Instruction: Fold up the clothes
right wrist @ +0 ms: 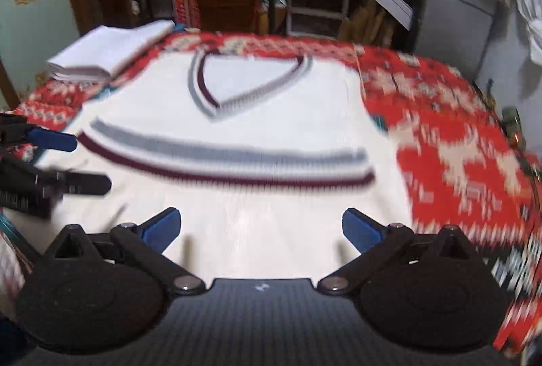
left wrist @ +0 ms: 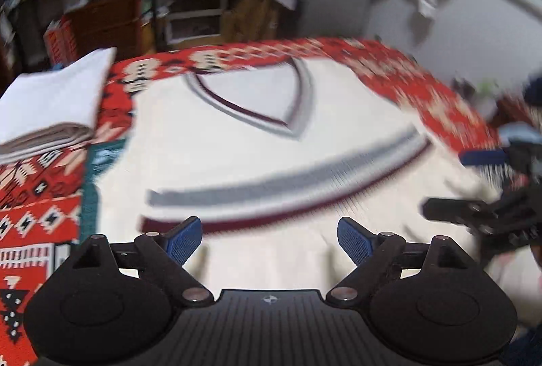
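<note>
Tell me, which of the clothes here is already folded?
The white stack at the far left corner of the red patterned blanket is folded, layered edges showing. The white V-neck sweater with grey and maroon stripes lies spread flat between the open tongs.

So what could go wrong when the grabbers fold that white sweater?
1. Both the left gripper and right gripper are open above the white sweater; a shallow pinch might catch just one layer and the fold could sag.
2. The folded stack sits near the sweater's shoulder, so a swinging fold might knock it.
3. The patterned blanket could bunch if dragged.
</note>
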The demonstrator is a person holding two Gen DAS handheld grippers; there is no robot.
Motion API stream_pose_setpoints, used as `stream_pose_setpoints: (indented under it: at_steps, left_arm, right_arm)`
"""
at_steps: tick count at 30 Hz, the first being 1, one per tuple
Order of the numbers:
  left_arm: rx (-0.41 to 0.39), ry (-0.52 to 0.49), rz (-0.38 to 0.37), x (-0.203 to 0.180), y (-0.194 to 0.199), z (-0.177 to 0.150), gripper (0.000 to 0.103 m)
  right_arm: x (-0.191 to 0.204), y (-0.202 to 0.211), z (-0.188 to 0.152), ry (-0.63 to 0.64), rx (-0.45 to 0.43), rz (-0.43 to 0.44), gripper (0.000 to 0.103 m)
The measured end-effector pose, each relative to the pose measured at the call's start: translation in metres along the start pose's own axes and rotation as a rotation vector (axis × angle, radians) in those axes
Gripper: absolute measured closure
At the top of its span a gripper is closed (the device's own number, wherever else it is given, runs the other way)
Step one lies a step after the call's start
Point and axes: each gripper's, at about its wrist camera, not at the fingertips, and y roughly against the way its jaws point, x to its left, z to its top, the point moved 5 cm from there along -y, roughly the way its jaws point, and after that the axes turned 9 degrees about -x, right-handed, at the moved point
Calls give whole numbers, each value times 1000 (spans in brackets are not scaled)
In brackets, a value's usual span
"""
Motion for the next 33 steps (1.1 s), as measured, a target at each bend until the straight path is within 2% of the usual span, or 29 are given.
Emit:
stream_pose_setpoints:
  at_steps: [4,7,10,17,23,29,33]
  left_arm:
    - [13,-35,37,-13,-2,-28,15]
    - [-10,-47,70,-13,0,-35,6]
    - [5,-20,61,-9,1,-38,0]
    - [13,1,87,-10,12,-48,0]
    - [107,41,120,-10,9,-43,0]
    - [222,98,158,-8,3,-37,0]
    - [292,109,160,-6,-3,-34,0]
  right_arm:
    - [5,-2,-23,31,-25,-53,0]
    - [-1,-7,-35,-14,10,-63,0]
    - [-4,-1,-42,-33,-4,-70,0]
    - [-3,9,-47,-46,31,-89,0]
    - [-3,3,-38,-76,148,-125,0]
    - [-5,-7,-29,-81,263,-107,0]
    - [-7,-15,-24,-91,306,-105,0]
